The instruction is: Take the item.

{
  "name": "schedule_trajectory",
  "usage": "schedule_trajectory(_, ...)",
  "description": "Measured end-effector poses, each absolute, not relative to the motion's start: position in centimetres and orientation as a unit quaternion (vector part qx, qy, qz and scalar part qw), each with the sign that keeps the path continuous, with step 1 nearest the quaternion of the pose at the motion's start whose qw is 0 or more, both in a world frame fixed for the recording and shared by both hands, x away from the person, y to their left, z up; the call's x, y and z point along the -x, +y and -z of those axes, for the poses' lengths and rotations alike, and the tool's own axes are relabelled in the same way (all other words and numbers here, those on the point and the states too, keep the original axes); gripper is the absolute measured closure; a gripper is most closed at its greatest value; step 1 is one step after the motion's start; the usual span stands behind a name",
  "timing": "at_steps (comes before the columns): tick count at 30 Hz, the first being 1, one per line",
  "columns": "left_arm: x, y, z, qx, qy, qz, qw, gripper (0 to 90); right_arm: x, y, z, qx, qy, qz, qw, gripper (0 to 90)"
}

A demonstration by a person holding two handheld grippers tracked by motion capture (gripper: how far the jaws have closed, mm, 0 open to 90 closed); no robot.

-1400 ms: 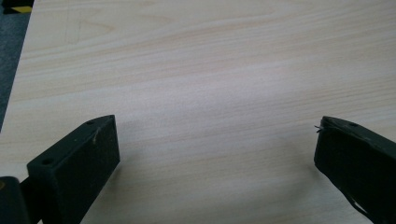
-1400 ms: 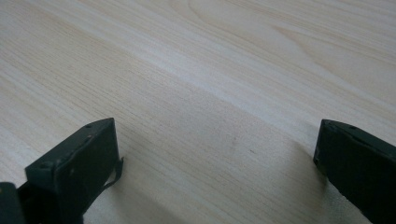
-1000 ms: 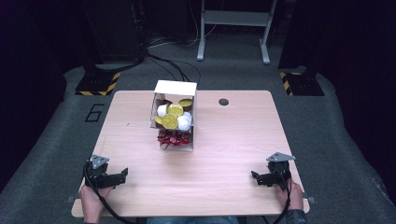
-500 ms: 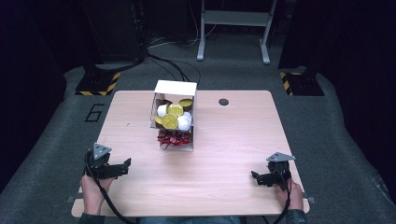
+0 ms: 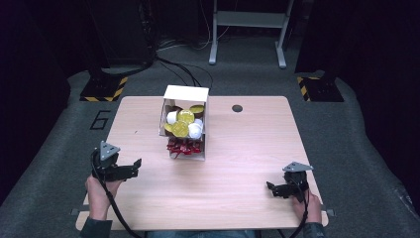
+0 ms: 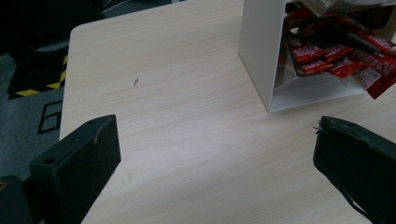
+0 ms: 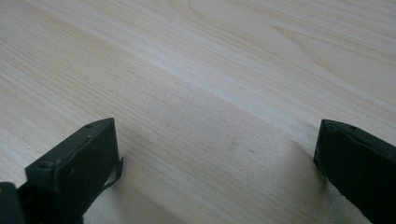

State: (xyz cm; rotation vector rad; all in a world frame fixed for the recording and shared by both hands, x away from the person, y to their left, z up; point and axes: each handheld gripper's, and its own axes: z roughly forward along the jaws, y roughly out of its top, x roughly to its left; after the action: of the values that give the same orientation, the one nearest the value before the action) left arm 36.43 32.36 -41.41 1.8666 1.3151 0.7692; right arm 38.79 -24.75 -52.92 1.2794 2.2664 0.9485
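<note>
My left claw (image 5: pixel 132 166) is at the lower left of the high view, its jaws wide apart and holding nothing. It points toward the white box (image 5: pixel 185 121) in the upper middle of the desk (image 5: pixel 247 144). The box holds red packets (image 5: pixel 184 147) and gold and white cups. My right claw (image 5: pixel 271 187), also apart, rests low at the lower right.

1. A light wooden worktop (image 5: pixel 237 163) stands on grey carpet (image 5: pixel 356 129).
2. Black-and-yellow hazard-striped blocks (image 5: pixel 104 89) flank the far corners (cables (image 5: pixel 183 69) trail between).
3. A grey metal stand (image 5: pixel 247 29) sits behind, in a dark room.
</note>
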Motion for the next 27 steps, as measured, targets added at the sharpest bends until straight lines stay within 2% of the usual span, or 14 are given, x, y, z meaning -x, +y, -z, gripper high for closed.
schedule_trajectory(27, -37.8, 28.8, 35.0, -0.730, 0.453, -0.322, 0.397, 2.6, -38.8, -24.8, 52.9, -0.454, 0.804, -0.335, 0.186, 0.0)
